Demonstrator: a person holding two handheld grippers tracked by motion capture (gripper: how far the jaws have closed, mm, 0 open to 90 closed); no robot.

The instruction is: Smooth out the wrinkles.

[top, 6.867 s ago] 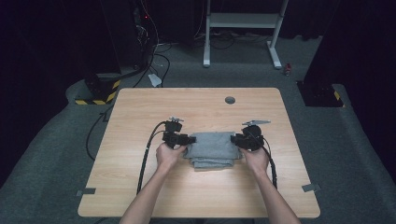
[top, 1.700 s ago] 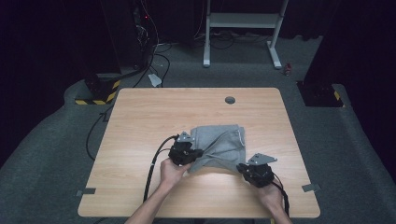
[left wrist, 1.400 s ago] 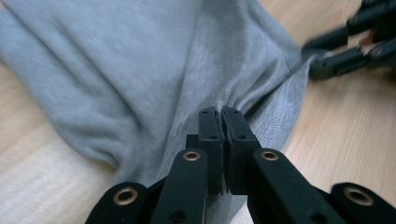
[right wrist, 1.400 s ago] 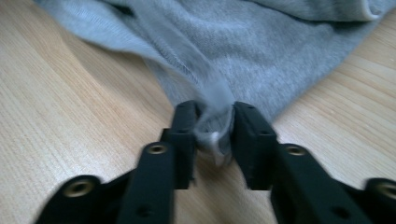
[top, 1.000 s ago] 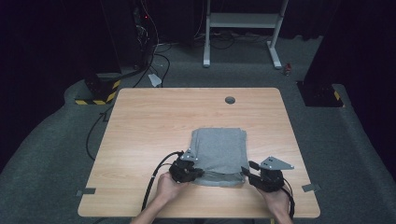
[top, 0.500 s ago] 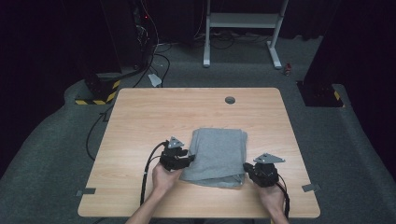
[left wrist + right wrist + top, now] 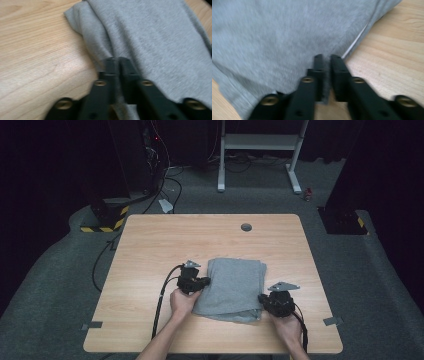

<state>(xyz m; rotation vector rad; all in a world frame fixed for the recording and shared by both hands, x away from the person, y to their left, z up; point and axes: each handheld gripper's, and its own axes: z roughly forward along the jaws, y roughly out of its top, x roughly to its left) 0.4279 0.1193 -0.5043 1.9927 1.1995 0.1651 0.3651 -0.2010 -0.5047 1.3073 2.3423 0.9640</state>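
Fingers of the left gripper and right gripper are both clenched on the grey cloth, which lies folded between them on the bench.

counter: standing on carpet
grommet: sitting near far edge
frame: standing behind
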